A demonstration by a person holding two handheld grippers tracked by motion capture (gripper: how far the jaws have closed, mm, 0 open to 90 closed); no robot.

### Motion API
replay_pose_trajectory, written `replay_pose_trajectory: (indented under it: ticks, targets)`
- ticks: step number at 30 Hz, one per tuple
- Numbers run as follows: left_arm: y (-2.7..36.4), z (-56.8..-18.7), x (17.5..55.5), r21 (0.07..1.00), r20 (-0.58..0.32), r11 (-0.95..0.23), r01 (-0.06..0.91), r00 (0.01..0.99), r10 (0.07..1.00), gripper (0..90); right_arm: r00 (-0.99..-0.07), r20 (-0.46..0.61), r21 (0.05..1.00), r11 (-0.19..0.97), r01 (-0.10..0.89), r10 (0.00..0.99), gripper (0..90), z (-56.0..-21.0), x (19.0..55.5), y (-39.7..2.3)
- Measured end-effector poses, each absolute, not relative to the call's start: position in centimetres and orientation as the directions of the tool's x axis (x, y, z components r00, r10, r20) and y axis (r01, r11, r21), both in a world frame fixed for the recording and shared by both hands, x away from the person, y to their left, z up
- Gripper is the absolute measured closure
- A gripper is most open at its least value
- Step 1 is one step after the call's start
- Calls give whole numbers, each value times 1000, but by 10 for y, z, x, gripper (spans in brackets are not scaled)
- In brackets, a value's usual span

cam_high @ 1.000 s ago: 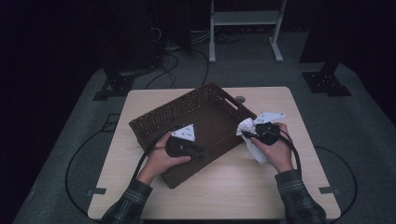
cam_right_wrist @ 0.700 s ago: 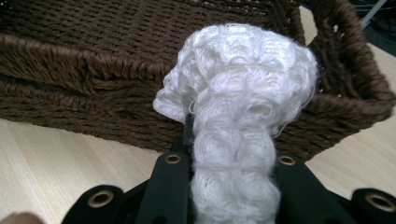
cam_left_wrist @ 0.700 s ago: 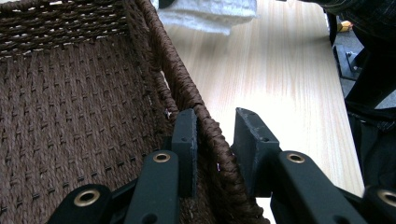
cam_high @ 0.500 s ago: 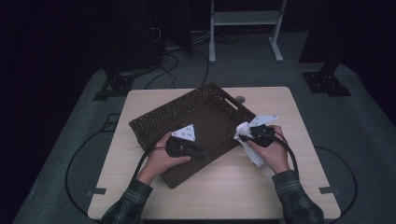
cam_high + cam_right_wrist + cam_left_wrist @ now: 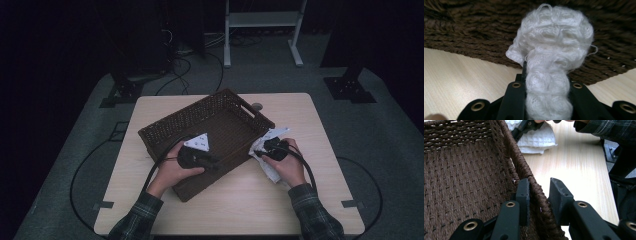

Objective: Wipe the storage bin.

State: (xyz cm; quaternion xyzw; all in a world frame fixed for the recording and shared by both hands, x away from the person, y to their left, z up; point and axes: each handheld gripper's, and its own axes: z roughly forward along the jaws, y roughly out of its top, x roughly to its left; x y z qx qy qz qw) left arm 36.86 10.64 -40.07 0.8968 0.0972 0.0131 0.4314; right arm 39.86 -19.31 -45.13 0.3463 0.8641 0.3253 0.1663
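A brown woven basket (image 5: pixel 200 112) stands at an angle in the middle of the light wooden table (image 5: pixel 300 107). My left gripper (image 5: pixel 212 162) is at the basket's near wall. In the left gripper view its jaws (image 5: pixel 539 181) straddle that wall (image 5: pixel 524 167), one pad inside and one outside, closed on it. My right gripper (image 5: pixel 259 151) sits just outside the basket's right corner, shut on a bunched white cloth (image 5: pixel 272 170). In the right gripper view the cloth (image 5: pixel 554 37) bulges out between the jaws (image 5: pixel 546 75), with the basket's outer side (image 5: pixel 474 30) close behind it.
A small grey round thing (image 5: pixel 256 106) lies on the table behind the basket. Bare table spreads out in front of and to the right of the basket. Beyond the table stand a white frame (image 5: pixel 262 20) and dark stand bases (image 5: pixel 350 87), with cables on the floor.
My right gripper has come down and a little left towards the basket's corner, carrying the cloth. The left gripper and the basket have stayed put.
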Motion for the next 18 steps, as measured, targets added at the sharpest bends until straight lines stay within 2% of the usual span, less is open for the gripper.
replay_pose_trajectory:
  ticks: [18]
  targets:
    - [106, -401, 368, 771, -57, -616, 160, 981, 183, 687, -705, -11, 656, 537, 530, 709, 757, -471, 403, -194]
